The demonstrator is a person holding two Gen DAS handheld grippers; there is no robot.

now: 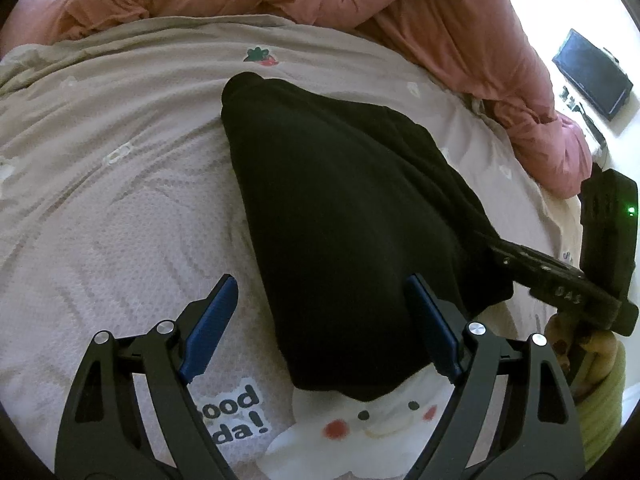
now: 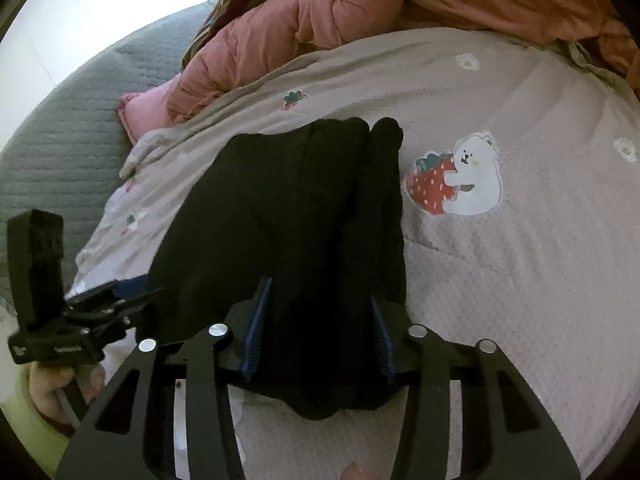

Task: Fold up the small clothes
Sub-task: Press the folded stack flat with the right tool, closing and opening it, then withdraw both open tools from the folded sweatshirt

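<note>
A black garment (image 1: 340, 216) is lying folded on the bedspread (image 1: 120, 200), running toward its near edge; the left gripper (image 1: 320, 320) is hovering with fingers spread wide over the garment's near end; the right gripper (image 2: 320, 328) is straddling it with fingers narrowed, though whether they are pinching the cloth I cannot tell; a pink quilt (image 2: 280, 12) is lying bunched along the far edge.

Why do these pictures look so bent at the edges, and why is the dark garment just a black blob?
Both views: fisheye lenses curve the bed cover. Left wrist view: the black garment is underexposed and shows little detail; the window-side corner is washed out. Right wrist view: the top left corner glares white.
</note>
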